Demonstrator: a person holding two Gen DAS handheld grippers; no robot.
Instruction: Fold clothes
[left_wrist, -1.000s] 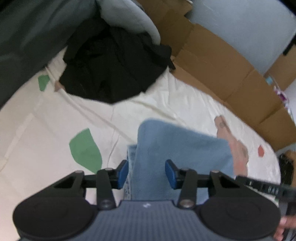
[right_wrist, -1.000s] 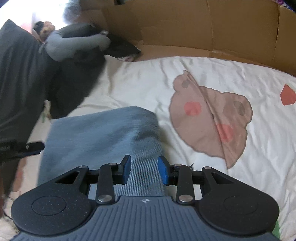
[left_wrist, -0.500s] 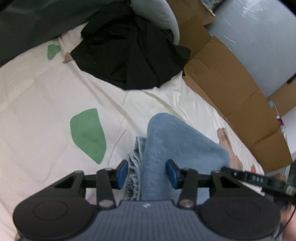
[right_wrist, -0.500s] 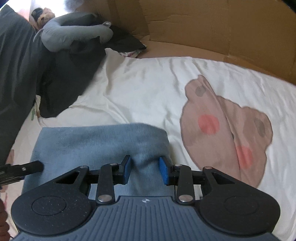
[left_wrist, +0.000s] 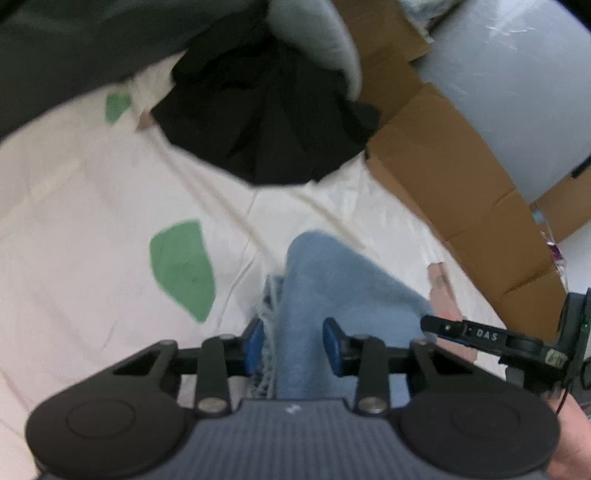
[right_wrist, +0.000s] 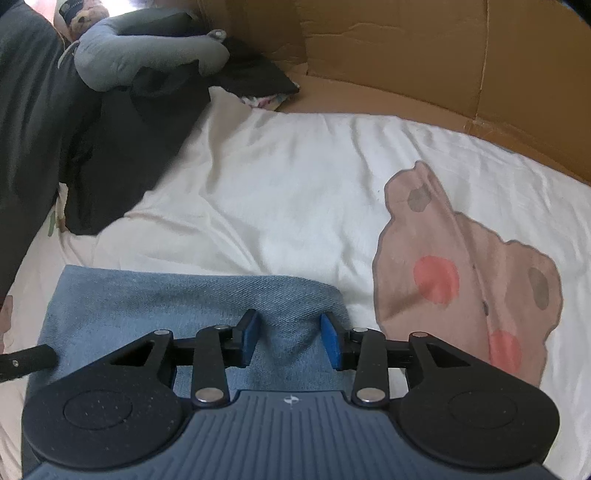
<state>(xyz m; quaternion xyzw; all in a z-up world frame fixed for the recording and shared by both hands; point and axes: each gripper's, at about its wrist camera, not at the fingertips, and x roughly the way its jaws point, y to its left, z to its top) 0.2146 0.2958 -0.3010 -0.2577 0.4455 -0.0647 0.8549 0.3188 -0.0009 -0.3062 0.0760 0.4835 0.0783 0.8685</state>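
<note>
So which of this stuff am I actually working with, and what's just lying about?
In the job:
- blue denim garment
- left gripper, closing on the denim
- right gripper, closed on the denim's folded edge

Lying about:
- black garment
- grey garment
- cardboard
- printed bedsheet

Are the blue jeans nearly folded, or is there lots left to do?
Partly done. The blue jeans already look doubled over on the white sheet. Denim sits between both the closing left gripper and the opening right gripper. The black clothes beyond lie crumpled, still unfolded.
</note>
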